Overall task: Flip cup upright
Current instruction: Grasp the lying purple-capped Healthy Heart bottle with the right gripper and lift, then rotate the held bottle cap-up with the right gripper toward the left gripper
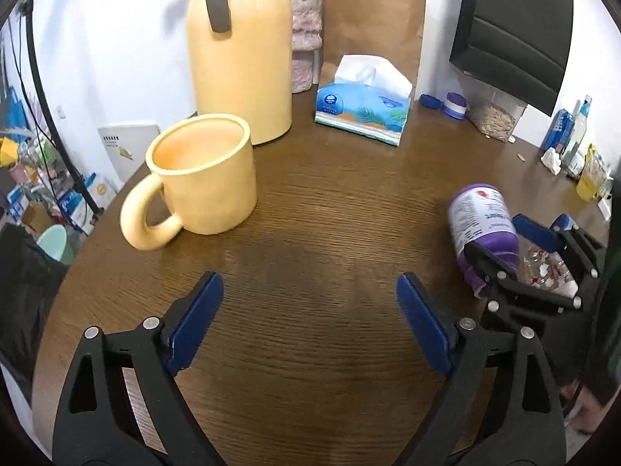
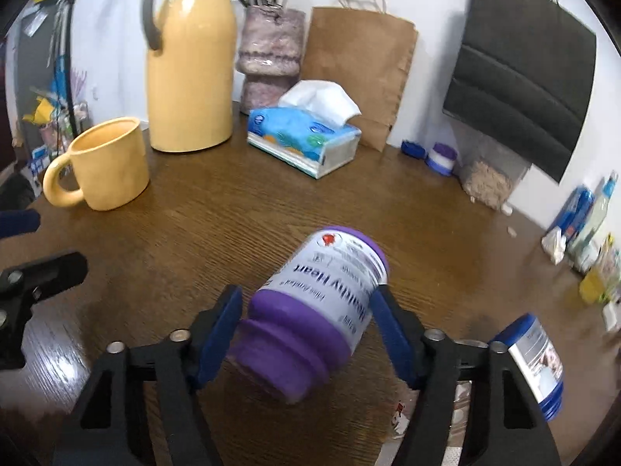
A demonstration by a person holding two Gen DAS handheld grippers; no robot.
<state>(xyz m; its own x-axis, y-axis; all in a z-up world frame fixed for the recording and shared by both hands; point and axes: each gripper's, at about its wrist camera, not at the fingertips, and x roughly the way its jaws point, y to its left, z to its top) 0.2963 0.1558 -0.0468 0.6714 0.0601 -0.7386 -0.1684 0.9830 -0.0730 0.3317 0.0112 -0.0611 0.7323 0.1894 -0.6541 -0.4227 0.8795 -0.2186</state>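
A yellow mug (image 1: 203,176) stands upright on the brown table (image 1: 330,213), handle to the left; it also shows in the right wrist view (image 2: 103,163). My left gripper (image 1: 308,322) is open and empty, a little in front and right of the mug. My right gripper (image 2: 306,334) is shut on a purple and white bottle (image 2: 322,310), which is tilted with its purple cap end toward the camera. The bottle (image 1: 481,221) and right gripper (image 1: 516,248) show at the right in the left wrist view.
A tall yellow thermos (image 1: 240,50) stands behind the mug. A tissue box (image 1: 361,112), a brown paper bag (image 1: 372,27) and a black bag (image 1: 512,35) stand at the back. Small jars (image 1: 454,105) and packets (image 1: 574,143) line the right edge. A blue-capped bottle (image 2: 535,361) lies by my right gripper.
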